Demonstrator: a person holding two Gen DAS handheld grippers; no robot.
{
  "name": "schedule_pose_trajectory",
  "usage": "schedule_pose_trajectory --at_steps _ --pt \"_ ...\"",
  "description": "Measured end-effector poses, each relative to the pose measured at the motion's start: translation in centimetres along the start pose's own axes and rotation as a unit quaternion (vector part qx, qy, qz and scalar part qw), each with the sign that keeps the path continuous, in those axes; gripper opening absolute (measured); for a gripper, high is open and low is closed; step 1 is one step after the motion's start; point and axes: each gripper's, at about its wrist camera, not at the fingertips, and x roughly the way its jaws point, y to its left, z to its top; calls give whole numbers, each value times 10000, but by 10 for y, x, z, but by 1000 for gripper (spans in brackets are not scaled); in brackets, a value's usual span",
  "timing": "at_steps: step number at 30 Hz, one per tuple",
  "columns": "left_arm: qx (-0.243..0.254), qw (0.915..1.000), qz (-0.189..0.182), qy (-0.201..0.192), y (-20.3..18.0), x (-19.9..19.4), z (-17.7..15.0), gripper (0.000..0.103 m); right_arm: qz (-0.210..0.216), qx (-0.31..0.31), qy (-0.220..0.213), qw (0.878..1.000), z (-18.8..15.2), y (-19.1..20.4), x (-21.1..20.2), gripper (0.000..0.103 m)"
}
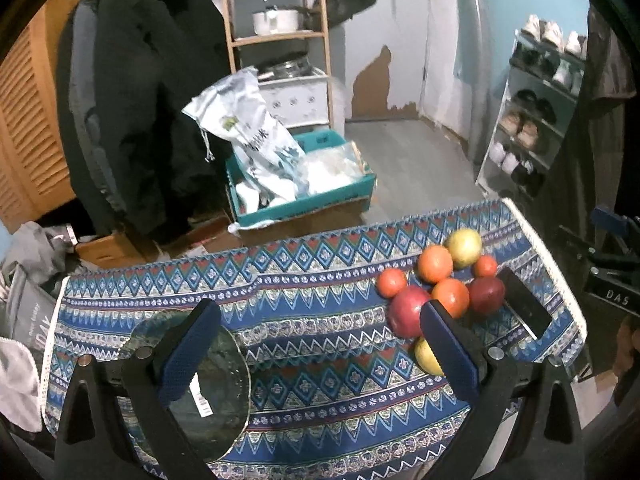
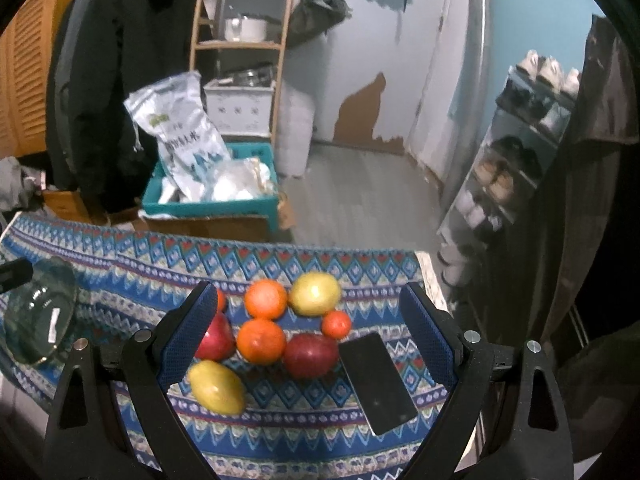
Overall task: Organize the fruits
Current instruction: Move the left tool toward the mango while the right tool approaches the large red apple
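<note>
Several fruits lie in a cluster on the patterned cloth (image 2: 120, 280): a red apple (image 2: 310, 354), a second red apple (image 2: 218, 340), two oranges (image 2: 261, 340) (image 2: 266, 299), two yellow fruits (image 2: 315, 294) (image 2: 216, 386) and a small tangerine (image 2: 337, 324). My right gripper (image 2: 310, 332) hovers open above the cluster, holding nothing. A clear glass bowl (image 1: 216, 384) sits at the cloth's left, under my open left gripper (image 1: 320, 340). In the left wrist view the fruit cluster (image 1: 436, 264) lies to the right, partly behind the right finger (image 1: 448, 344).
A black phone (image 2: 376, 384) lies right of the fruits, near the table's right edge. Beyond the table are a teal crate (image 1: 304, 200) with bags, a dark coat (image 1: 132, 100), a wooden shelf (image 1: 280, 36) and a shoe rack (image 1: 532, 120).
</note>
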Motion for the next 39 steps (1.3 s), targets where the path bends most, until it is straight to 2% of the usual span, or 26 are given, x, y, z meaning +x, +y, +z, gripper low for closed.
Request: schedule_pose_trajectory --at_steps 10,25,31,39 --pt "166 9980 -104 604 -28 52 -13 101 -54 133 673 9976 -25 -19 47 90" --pt "45 9888 -216 1473 -45 127 -39 101 93 -216 1757 9842 -62 -16 128 90" --pt "25 9866 -237 1617 -48 142 -41 100 158 -334 2080 9774 -76 -14 158 90" --pt "-54 9839 -374 1748 -56 159 -40 100 289 -533 2245 9726 -81 -8 182 90"
